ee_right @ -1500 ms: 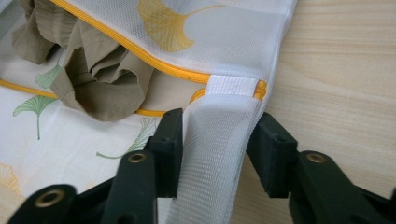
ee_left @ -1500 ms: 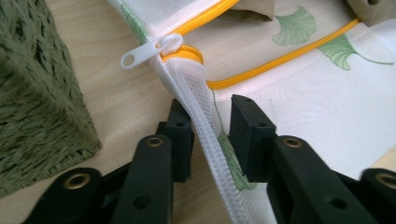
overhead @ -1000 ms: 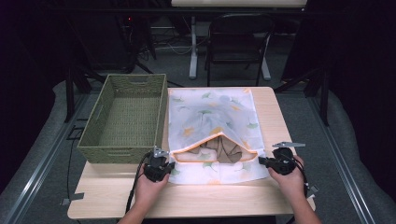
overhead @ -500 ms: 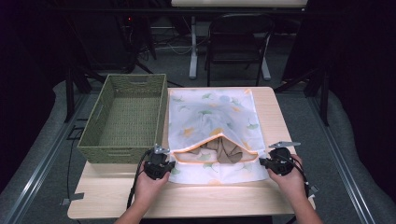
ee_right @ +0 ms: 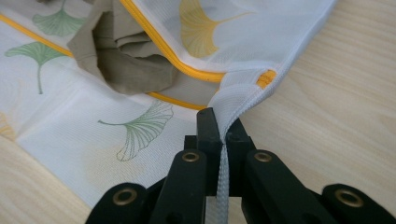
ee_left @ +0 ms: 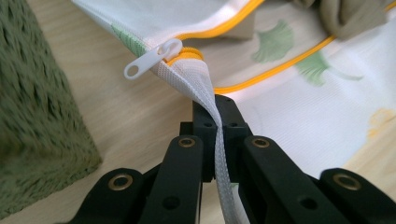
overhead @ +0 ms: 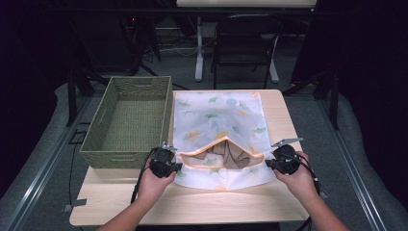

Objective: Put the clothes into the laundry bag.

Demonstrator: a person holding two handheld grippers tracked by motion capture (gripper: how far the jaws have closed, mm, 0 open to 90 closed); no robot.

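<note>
At the near corners of one mesh laundry bag, two claws are clenched on its fabric: the left claw pinches the white corner tape beside the zipper pull, the right claw the opposite corner. One bag lies on the counter, mouth gaping, beside one green basket. Both gripper views reveal the crumpled khaki garment inside; the high view adds both hands.

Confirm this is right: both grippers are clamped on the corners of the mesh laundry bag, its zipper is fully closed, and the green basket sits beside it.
Not quite. The zipper of the mesh laundry bag is open, as the high view shows. The left gripper and right gripper do clamp its corners, and the green basket sits beside it.
</note>
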